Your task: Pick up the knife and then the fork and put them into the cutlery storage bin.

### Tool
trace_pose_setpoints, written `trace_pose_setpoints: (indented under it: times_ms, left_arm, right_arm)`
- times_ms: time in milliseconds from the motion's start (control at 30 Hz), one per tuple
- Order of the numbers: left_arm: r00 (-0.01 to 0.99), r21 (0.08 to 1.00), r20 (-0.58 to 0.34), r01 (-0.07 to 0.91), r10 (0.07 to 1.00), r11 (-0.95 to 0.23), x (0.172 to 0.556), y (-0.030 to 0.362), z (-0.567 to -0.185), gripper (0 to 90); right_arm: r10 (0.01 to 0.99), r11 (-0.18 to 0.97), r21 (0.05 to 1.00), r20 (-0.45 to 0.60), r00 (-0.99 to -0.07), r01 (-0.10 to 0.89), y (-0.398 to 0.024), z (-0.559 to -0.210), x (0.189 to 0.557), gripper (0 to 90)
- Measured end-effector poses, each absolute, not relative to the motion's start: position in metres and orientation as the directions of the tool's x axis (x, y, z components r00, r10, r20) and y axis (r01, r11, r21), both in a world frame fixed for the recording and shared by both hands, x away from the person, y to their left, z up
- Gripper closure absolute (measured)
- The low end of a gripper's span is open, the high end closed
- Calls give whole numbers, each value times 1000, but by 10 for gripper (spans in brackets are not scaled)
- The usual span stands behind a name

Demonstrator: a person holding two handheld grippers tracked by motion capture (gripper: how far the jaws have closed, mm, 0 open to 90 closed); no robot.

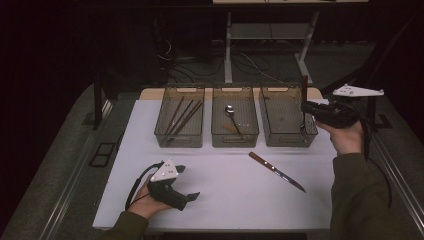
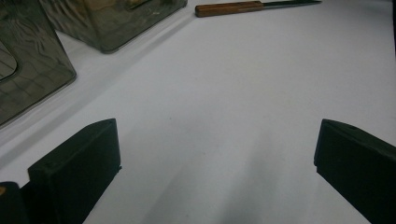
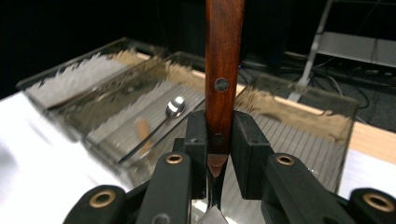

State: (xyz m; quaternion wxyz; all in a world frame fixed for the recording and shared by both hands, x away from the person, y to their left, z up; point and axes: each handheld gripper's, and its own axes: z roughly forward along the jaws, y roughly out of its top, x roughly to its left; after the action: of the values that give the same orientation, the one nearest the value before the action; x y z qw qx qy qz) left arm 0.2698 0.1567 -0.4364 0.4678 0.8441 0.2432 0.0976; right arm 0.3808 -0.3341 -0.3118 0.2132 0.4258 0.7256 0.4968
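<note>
My right gripper [image 1: 306, 109] [image 3: 219, 140] is raised over the right clear bin [image 1: 282, 141] and is shut on a wooden-handled utensil [image 1: 304, 86] [image 3: 224, 56]. Its brown handle points up and its metal end hangs down toward the bin [image 3: 299, 140]. A wooden-handled knife [image 1: 276, 171] [image 2: 233, 8] lies on the white table [image 1: 225, 200] in front of the bins. At the front left, my left gripper [image 1: 189, 182] [image 2: 217, 154] rests low over the table, open, with bare tabletop between its jaws.
Three clear bins stand in a row at the back. The left bin [image 1: 179, 142] holds several dark sticks. The middle bin [image 1: 235, 141] holds a spoon [image 1: 229, 111] [image 3: 175, 106]. Beyond the table lie cables and a white frame on the floor.
</note>
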Motion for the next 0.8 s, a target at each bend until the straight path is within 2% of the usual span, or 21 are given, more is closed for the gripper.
trace_pose_setpoints:
  times_ms: [333, 567, 800]
  left_arm:
    - [866, 841, -62, 313, 496, -441, 269, 156, -436, 0]
    - [870, 840, -61, 310, 490, -446, 270, 155, -437, 0]
    - [870, 838, -61, 311, 489, -448, 269, 155, -436, 0]
  right_arm:
    - [891, 119, 904, 86, -445, 411, -338, -302, 407, 769]
    - [918, 107, 874, 97, -386, 474, -347, -322, 428, 769]
    - [924, 103, 861, 103, -369, 497, -347, -343, 438, 769]
